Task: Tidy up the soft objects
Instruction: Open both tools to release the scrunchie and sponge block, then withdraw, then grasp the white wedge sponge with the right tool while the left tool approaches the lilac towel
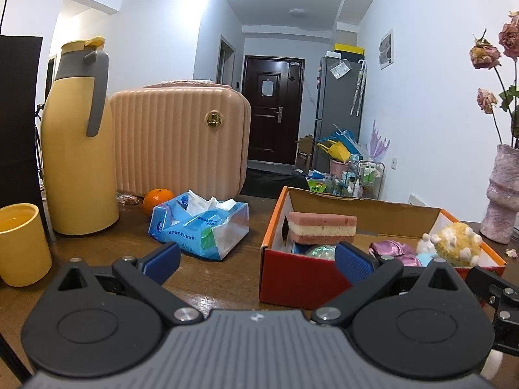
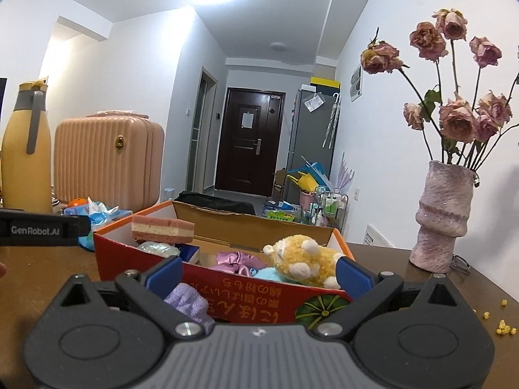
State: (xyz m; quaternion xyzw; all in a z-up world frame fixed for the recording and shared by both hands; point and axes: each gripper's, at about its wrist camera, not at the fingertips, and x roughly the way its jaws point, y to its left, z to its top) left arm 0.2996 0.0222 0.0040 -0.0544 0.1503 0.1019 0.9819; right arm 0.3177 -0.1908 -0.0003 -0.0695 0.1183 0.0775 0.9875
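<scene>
Two handheld grippers over a brown wooden table [image 1: 207,278]. Left gripper [image 1: 258,261]: blue ribbed fingers spread wide, gripping nothing. Ahead of its right finger sits a red cardboard box [image 1: 292,278] w/ orange rim, open top. Inside: a pink-and-cream layered sponge [image 1: 321,227] propped at the far left corner, shiny purple fabric [image 1: 392,249], a fuzzy yellow plush toy [image 1: 457,243] w/ white nubs. Between the fingers, farther off, a crinkly blue plastic tissue pack [image 1: 198,227]; behind it an orange [image 1: 157,199], a ribbed peach hard case [image 1: 178,139], a smooth yellow flask [image 1: 79,149] and a yellow cup [image 1: 21,243] off the left finger.

Right gripper [image 2: 259,275]: fingers also released. A lilac fleecy cloth [image 2: 191,304] lies just inside the left finger, in front of the box [image 2: 259,298]; touching it or not, can't tell. A rough pink vase [image 2: 441,220] of dried roses stands beyond the right finger.
</scene>
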